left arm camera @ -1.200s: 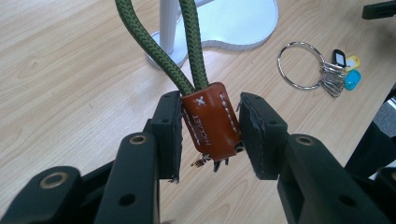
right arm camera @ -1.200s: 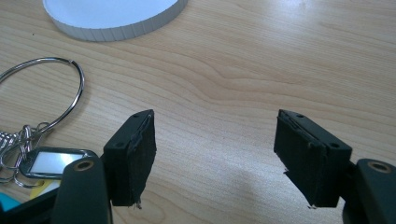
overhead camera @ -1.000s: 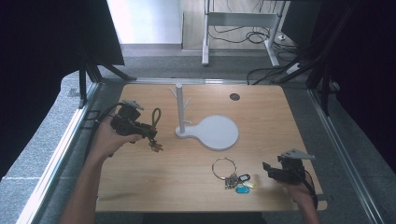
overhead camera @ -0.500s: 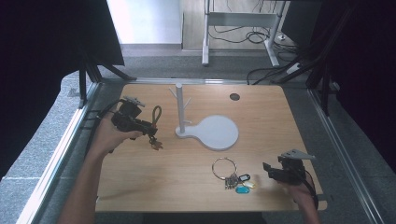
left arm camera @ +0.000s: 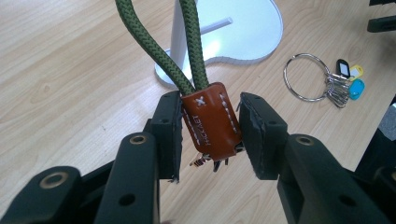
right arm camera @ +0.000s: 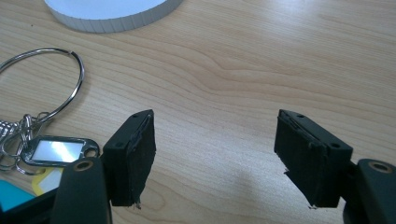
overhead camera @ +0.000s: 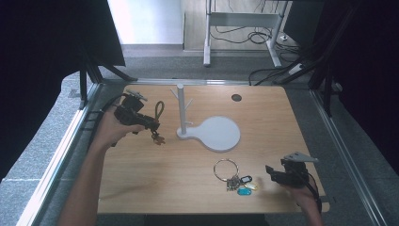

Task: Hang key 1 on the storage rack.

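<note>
Lanyard, green braided cord loop with brown stitched leather tab (left arm camera: 211,122): centre frame, tab between my left gripper's (left arm camera: 210,133) jaws, one pad touching, the other slightly apart. White pegged stand (overhead camera: 182,109) beyond. Judgement: firm the grip before lifting toward a peg. Right gripper (right arm camera: 215,156): wide open, empty.

The stand (overhead camera: 207,129) sits mid-table (overhead camera: 188,188), the key ring (overhead camera: 233,175) nearer the person.

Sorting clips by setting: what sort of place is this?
Probably a lab recording station: a wooden table screened by black curtains, cables on the grey floor behind, and a white peg stand as prop.
</note>
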Motion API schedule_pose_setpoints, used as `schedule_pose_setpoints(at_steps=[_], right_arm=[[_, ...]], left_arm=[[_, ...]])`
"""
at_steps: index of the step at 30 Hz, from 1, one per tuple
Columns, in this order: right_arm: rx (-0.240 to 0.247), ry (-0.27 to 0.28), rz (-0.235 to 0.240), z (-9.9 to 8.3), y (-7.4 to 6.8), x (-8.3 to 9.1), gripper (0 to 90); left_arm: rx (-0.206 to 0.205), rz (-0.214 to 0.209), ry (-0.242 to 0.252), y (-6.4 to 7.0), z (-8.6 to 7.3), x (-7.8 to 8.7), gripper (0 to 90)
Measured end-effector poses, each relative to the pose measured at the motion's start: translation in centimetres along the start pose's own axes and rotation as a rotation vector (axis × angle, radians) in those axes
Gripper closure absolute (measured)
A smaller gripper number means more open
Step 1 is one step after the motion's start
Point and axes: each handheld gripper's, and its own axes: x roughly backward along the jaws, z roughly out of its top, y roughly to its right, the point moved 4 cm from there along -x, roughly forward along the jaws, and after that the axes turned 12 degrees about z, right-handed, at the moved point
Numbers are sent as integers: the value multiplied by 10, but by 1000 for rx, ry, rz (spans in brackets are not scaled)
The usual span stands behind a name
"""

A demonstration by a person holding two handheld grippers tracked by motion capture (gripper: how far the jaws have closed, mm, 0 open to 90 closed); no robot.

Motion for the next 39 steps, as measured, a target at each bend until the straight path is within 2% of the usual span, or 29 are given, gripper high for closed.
schedule_pose_setpoints(at_steps=[11,18,27,39], right_arm=[[0,-5,-9,-2,0,2,292],[-2,1,-13,-2,1,2,292],[11,-15,-16,-3,-1,-2,291],[-1,4,-33,-2,3,3,290]], left_arm=[[-17,-1,1,-8,14,2,611],[-48,5,-5,-13,24,2,610],[-48,10,-30,-21,35,0,610],[-44,4,-53,-30,43,-7,610]])
